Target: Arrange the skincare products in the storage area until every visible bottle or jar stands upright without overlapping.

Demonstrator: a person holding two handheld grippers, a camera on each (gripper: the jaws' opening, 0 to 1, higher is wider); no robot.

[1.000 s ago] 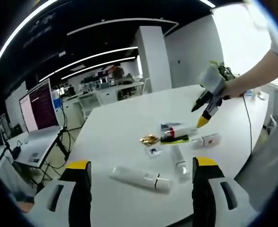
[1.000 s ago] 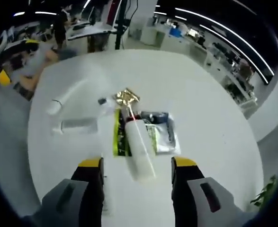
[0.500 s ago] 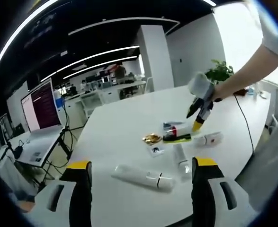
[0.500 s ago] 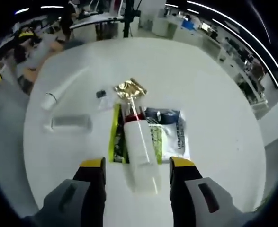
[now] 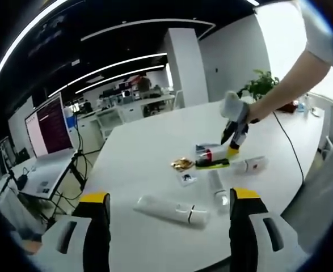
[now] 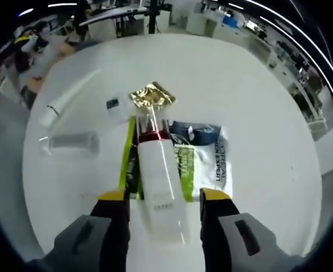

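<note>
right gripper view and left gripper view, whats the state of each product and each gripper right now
white bottle: lying flat on the sachets, between the right gripper's open jaws
right gripper: open, straddling the bottle
left gripper: open, holding nothing
long white tube: lying on its side
clear bottle: lying on its side
gold sachet: flat on the table
green and white sachets: flat, overlapped by the bottle

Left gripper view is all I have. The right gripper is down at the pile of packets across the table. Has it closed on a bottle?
Observer: No. The right gripper is open, its fingers on either side of a white bottle lying flat.
Operator: What's under the bottle?
Observer: A green sachet and a white printed sachet; it lies across both.
Operator: Which end faces the gripper?
Observer: The base. The red-banded neck points away, toward a gold foil packet.
</note>
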